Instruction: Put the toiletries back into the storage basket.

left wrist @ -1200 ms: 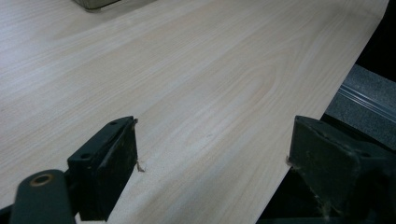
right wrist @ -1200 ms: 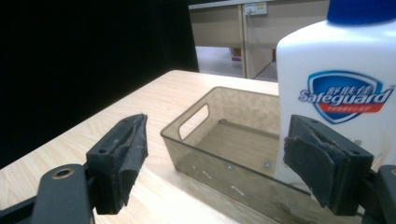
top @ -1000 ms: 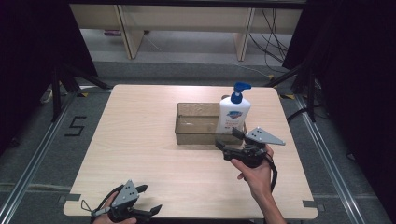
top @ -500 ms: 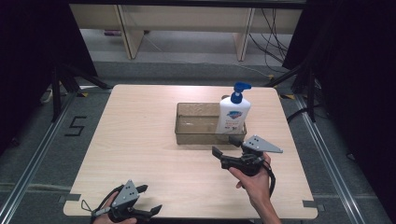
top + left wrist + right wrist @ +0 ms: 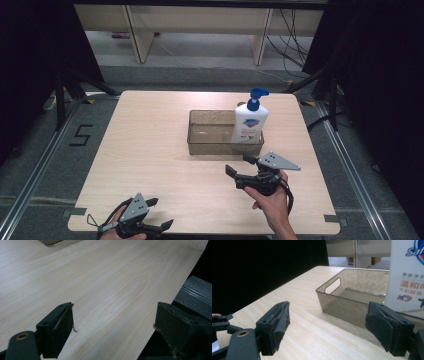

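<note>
1. We judge the work in hand to be the soap bottle [image 5: 249, 121]: it stands upright inside the right end of the clear bin [image 5: 210, 145], pump head up, near the far middle of the table [image 5: 150, 165].

2. Our right gripper [image 5: 239, 166] hovers just in front of the bin's near wall, well short of the bottle and touching neither. In the right gripper view the bin's handle cut-out and the bottle's label sit ahead and to the right of the jaw line.

3. To do the step well, we should turn the gripper towards the bottle so its body falls between the jaws, not the bin wall. Coming in above the bin's rim looks wise, since the near wall stands between us and the lower half of the bottle.

4. We should aim for the flat label faces below the shoulder, not the pump neck; a tall, narrow bottle may tip if nudged near the top.

5. The right jaws are spread wide with only table and bin between them; they grip nothing.

6. Our left gripper [image 5: 159, 213] rests at the near left edge of the table, well apart from the bin. In the left gripper view its jaws gape just as wide over bare wood and the table's edge, holding nothing.

7. We can leave the left hand parked; the bin looks unlikely to need steadying unless the bottle drags on it.
</note>
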Demonstrator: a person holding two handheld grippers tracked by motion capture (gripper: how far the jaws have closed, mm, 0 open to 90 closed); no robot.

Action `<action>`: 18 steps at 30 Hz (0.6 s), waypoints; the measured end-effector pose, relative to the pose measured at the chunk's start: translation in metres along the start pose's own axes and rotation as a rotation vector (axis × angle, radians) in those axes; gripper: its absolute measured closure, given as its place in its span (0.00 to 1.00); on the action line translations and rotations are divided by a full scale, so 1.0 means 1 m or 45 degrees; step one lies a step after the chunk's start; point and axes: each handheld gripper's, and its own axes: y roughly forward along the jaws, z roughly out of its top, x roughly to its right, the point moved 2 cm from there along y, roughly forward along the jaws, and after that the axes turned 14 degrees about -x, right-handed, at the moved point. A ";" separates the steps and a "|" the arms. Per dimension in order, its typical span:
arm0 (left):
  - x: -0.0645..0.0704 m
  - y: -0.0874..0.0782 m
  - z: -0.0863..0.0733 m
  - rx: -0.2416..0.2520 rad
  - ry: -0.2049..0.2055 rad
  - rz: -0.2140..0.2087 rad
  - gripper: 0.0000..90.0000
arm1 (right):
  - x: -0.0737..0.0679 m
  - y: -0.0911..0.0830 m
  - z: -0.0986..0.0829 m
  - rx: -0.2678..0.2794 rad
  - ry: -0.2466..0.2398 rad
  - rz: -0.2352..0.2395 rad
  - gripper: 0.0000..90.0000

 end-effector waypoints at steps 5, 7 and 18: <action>0.000 0.000 0.000 -0.001 0.004 0.002 0.17 | -0.005 0.002 -0.006 -0.030 0.013 0.025 0.22; 0.000 0.000 0.000 -0.002 0.004 0.000 0.17 | -0.006 0.002 -0.009 -0.045 0.012 0.032 0.22; 0.000 0.000 0.000 -0.005 0.002 0.000 0.17 | -0.016 0.003 -0.019 -0.064 0.000 0.054 0.22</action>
